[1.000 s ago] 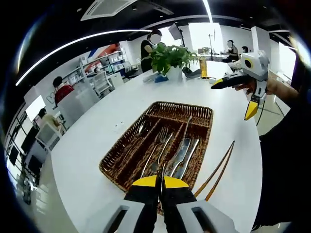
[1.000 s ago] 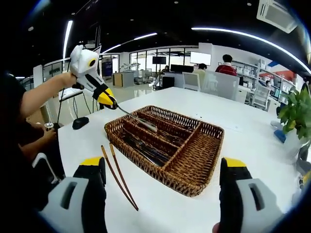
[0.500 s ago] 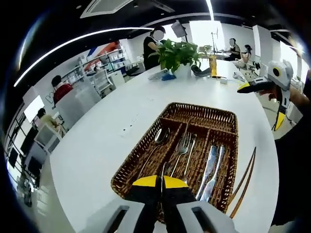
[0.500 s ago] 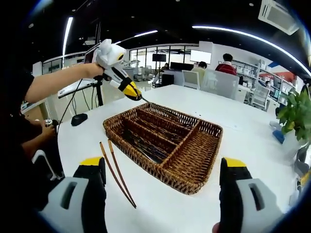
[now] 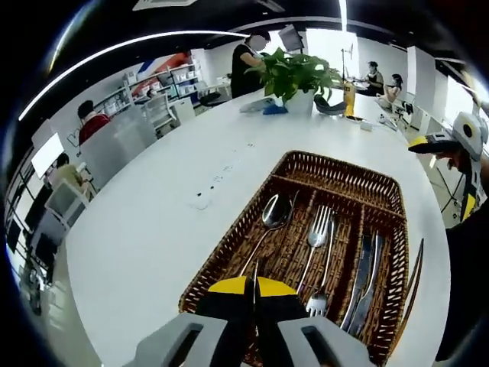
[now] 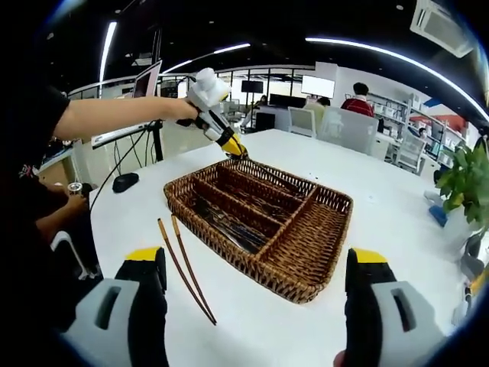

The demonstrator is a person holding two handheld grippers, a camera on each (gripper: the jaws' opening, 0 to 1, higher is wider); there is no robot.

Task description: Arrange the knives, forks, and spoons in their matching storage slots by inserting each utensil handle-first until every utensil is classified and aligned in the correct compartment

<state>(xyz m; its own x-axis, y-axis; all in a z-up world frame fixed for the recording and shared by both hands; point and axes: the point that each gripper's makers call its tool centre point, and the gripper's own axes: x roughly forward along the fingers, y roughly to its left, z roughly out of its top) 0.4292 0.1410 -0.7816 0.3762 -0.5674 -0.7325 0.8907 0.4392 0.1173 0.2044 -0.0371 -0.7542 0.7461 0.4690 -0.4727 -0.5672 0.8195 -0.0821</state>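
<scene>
A brown wicker tray (image 5: 336, 159) with long slots lies on the white table. A spoon (image 5: 274, 212) lies in its left slot, forks (image 5: 317, 237) in the middle one, knives (image 5: 364, 274) in the right one. My left gripper (image 5: 254, 286) is shut on a thin metal utensil (image 5: 256, 267) that points down into the tray's near end. From the right gripper view, the left gripper (image 6: 234, 146) hangs over the tray's (image 6: 229, 256) far corner. My right gripper (image 6: 256, 264) stands wide open and holds nothing, short of the tray; it also shows as the right gripper (image 5: 447, 174).
Two brown chopsticks (image 6: 183, 264) lie on the table beside the tray, also seen as chopsticks (image 5: 412, 275). A potted plant (image 5: 298, 73) stands at the table's far end. A black mouse (image 6: 124, 182) sits on a side desk. People sit at desks around the room.
My left gripper has carried the utensil along the tray toward the spoon slot side. The right gripper has stayed open and nearly still.
</scene>
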